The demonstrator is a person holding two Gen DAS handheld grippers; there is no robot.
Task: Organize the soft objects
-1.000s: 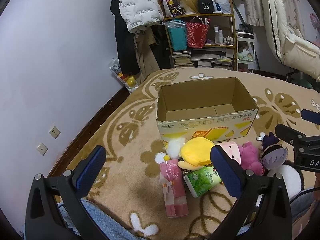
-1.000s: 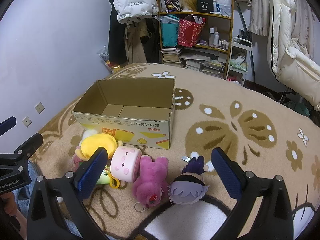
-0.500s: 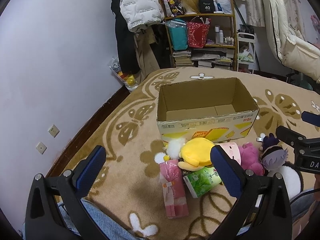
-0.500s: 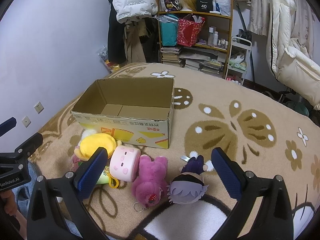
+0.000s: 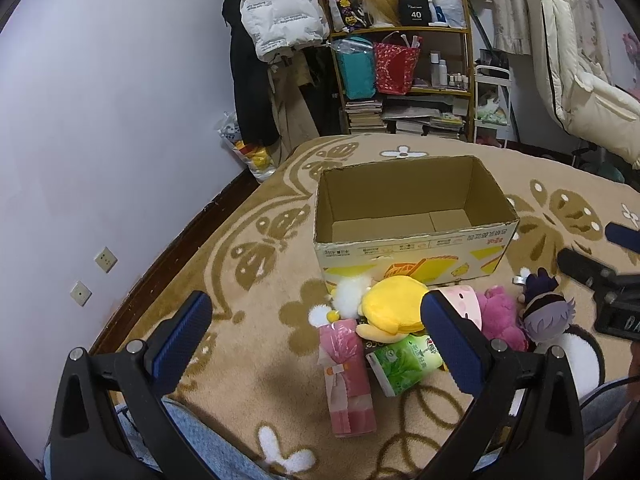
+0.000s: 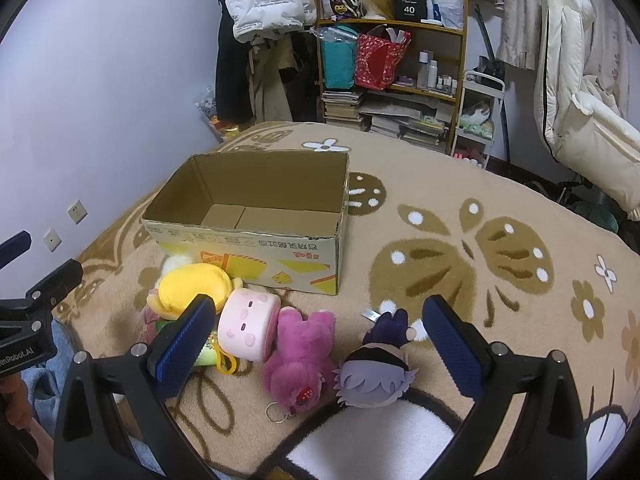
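An open, empty cardboard box [image 5: 412, 248] [image 6: 256, 250] stands on the patterned rug. In front of it lie soft things: a yellow plush [image 5: 394, 306] [image 6: 192, 286], a pink block plush [image 6: 248, 322] [image 5: 466, 302], a magenta bear plush [image 6: 298, 364] [image 5: 500, 318], a purple-haired doll [image 6: 376, 372] [image 5: 544, 314], a pink tissue pack [image 5: 348, 376] and a green tissue pack [image 5: 404, 364]. My left gripper [image 5: 318, 340] is open above the tissue packs. My right gripper [image 6: 318, 344] hovers open over the magenta bear and the doll. Neither holds anything.
A cluttered shelf [image 5: 404, 68] with bags and books stands at the back wall beside hanging coats [image 5: 280, 12]. The white wall [image 5: 100, 120] runs along the left. A person's jeans-clad leg [image 5: 192, 440] lies under the left gripper.
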